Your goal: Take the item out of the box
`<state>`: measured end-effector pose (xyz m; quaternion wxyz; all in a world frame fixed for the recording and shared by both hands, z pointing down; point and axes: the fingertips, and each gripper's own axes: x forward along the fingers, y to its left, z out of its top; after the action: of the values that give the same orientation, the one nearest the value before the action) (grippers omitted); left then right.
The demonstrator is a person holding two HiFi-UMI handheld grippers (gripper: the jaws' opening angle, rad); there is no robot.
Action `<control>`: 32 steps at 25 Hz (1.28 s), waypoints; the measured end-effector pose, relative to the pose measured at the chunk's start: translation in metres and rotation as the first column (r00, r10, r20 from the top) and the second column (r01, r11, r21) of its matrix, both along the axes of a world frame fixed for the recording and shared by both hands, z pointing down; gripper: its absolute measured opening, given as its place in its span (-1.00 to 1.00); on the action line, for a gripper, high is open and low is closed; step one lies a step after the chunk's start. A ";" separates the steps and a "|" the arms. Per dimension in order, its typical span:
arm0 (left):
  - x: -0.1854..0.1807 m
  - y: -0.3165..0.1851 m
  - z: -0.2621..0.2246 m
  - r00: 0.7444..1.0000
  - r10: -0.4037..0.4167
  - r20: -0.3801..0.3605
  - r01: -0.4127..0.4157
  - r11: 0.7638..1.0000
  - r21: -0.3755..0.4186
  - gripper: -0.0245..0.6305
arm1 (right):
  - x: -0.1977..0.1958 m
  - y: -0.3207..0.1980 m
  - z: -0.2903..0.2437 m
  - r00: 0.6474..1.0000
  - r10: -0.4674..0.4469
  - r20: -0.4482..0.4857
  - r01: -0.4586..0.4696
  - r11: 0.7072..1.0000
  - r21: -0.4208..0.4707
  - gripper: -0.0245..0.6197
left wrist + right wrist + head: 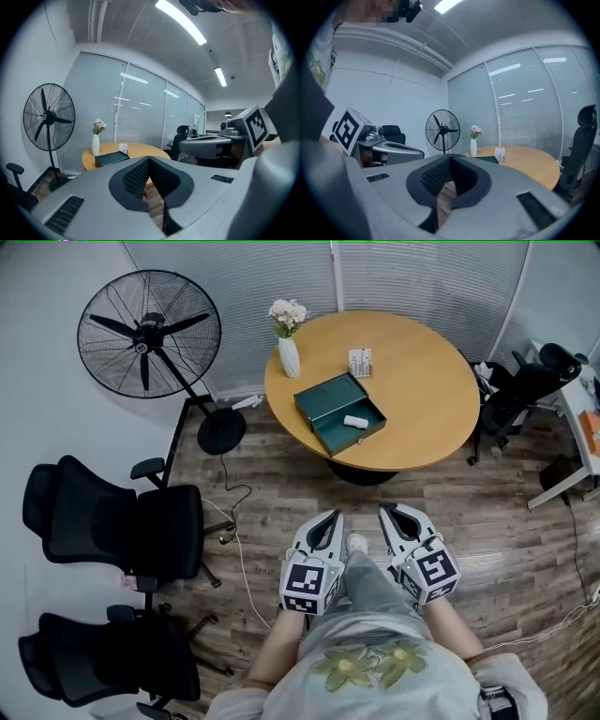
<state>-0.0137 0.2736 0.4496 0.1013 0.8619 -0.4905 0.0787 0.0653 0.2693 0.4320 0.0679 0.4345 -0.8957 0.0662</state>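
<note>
A dark green open box (337, 412) lies on the round wooden table (422, 381), with a small white item (355, 421) inside it. The same box (111, 158) shows far ahead in the left gripper view, and its edge (490, 159) shows in the right gripper view. My left gripper (327, 517) and right gripper (390, 511) hang side by side over the person's lap, well short of the table. Both have their jaws shut together with nothing between them.
On the table stand a white vase with flowers (289, 343) and a small card holder (360, 362). A standing fan (150, 334) is at the left, black office chairs (117, 521) nearer left, another chair (525, 390) and desk at the right. Cables (239, 549) cross the wooden floor.
</note>
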 end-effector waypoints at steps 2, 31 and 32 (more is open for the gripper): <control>-0.001 -0.018 0.001 1.000 0.003 0.010 -0.003 1.000 0.005 -0.89 | 0.001 -0.020 0.001 1.000 0.000 -0.003 0.000 1.000 0.003 -0.91; 0.015 -0.279 -0.004 0.996 -0.071 0.053 0.069 0.997 0.024 -0.89 | 0.030 -0.301 -0.016 0.999 -0.044 0.031 0.042 0.998 0.051 -0.90; 0.015 -0.283 -0.004 0.996 -0.072 0.050 0.071 0.997 0.023 -0.89 | 0.030 -0.306 -0.018 0.998 -0.045 0.033 0.043 0.997 0.058 -0.90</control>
<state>0.0013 -0.0093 0.4455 0.0824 0.8426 -0.5241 0.0919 0.0949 -0.0371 0.4136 0.0416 0.4151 -0.9076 0.0467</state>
